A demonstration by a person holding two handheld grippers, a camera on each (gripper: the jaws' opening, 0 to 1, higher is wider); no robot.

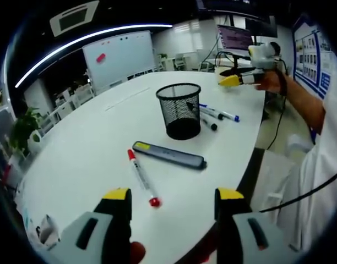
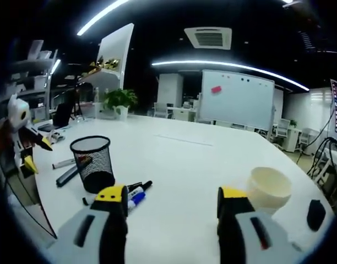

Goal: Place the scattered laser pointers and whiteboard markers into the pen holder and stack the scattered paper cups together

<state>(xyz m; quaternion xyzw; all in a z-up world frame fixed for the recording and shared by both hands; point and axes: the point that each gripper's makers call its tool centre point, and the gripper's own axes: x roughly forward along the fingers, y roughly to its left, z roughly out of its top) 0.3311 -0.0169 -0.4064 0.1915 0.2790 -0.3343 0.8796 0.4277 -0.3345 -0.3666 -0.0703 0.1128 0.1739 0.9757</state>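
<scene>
One red marker lies just ahead of left gripper — jaws apart.

From my left gripper view, the pen holder stands mid-table; 1 marker and a laser pointer lie before it, perhaps 3 markers behind.

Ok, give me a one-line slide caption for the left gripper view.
Open left gripper above a red-capped marker and grey laser pointer, before the black mesh pen holder.
</scene>
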